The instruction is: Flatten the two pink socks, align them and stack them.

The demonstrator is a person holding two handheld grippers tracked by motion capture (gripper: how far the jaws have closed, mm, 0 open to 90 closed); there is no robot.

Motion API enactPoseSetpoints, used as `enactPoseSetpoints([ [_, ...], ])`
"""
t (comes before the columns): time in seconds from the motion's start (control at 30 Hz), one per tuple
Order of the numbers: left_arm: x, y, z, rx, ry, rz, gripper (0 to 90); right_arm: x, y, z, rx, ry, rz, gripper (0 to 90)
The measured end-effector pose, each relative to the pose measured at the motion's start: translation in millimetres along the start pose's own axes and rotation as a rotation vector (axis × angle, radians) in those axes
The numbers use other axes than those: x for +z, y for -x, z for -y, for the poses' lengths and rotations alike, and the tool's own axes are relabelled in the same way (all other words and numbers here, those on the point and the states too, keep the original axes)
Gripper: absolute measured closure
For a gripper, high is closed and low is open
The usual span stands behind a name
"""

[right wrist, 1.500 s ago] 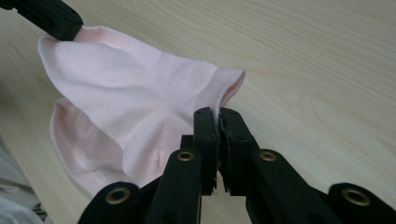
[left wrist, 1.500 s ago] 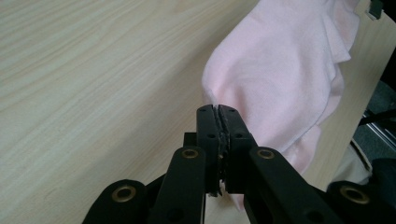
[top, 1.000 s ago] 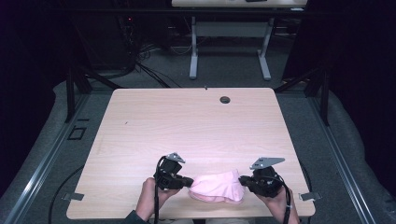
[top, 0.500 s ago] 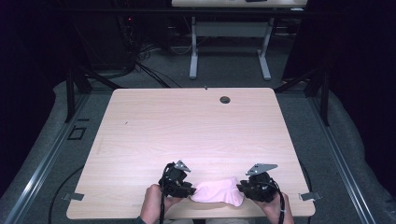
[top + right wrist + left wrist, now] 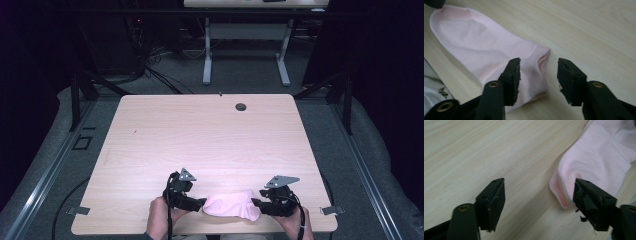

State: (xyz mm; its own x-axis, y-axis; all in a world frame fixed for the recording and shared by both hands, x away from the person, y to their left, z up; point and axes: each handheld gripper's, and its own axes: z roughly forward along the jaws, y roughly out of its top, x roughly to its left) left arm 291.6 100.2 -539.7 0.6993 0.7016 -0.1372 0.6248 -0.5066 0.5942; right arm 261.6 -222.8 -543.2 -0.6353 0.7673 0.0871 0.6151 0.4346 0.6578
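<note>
A pink sock [image 5: 231, 205] lies flat on the wooden table [image 5: 200, 135] near its front edge, between the two hand-held grippers. My left gripper [image 5: 200, 202] sits at the sock's left end. Its jaws have just been opening, and in the left gripper view [image 5: 539, 195] they stand wide apart with the sock's rounded end [image 5: 596, 157] beside the right jaw, not pinched. My right gripper [image 5: 256, 204] is at the sock's right end and has also just been opening. In the right gripper view [image 5: 539, 67] its jaws stand apart over the sock's cuff [image 5: 486, 42].
A dark round grommet [image 5: 241, 106] sits near the table's far edge. A second table [image 5: 245, 30] stands behind on the grey floor. Metal brackets [image 5: 332, 210] stick out at the front corners. White fabric [image 5: 431, 82] shows past the table's front edge.
Both pairs of jaws have opened and let go of the sock. The sock has settled a little lower, toward the front edge, and lies flatter.
</note>
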Motion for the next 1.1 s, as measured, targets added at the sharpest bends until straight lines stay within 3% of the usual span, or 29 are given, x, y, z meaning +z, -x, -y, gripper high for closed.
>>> enactPoseSetpoints([
  [0.13,-10.5,-7.7,2.9,-0.022,0.029,-0.034,14.9,-9.7,5.2,-1.9,0.007,0.050,0.021,27.2],
  [0.27,-22.0,-17.9,7.8,-0.034,0.053,-0.081,10.4,-17.9,12.8,-2.5,0.021,0.083,0.051,14.6],
  [0.33,-28.0,-24.0,11.7,-0.044,0.057,-0.103,8.8,-22.3,16.7,-1.6,0.029,0.111,0.055,13.6],
  [0.53,-41.9,-44.5,27.7,-0.109,0.075,-0.160,4.5,-33.8,28.6,1.7,0.041,0.126,0.103,5.3],
  [0.73,-50.3,-64.0,45.2,-0.170,0.085,-0.207,0.4,-41.6,41.6,7.8,0.070,0.137,0.139,2.7],
  [1.1,-43.7,-92.1,82.5,-0.251,0.056,-0.265,0.0,-33.4,70.9,31.5,0.136,0.104,0.223,0.0],
])
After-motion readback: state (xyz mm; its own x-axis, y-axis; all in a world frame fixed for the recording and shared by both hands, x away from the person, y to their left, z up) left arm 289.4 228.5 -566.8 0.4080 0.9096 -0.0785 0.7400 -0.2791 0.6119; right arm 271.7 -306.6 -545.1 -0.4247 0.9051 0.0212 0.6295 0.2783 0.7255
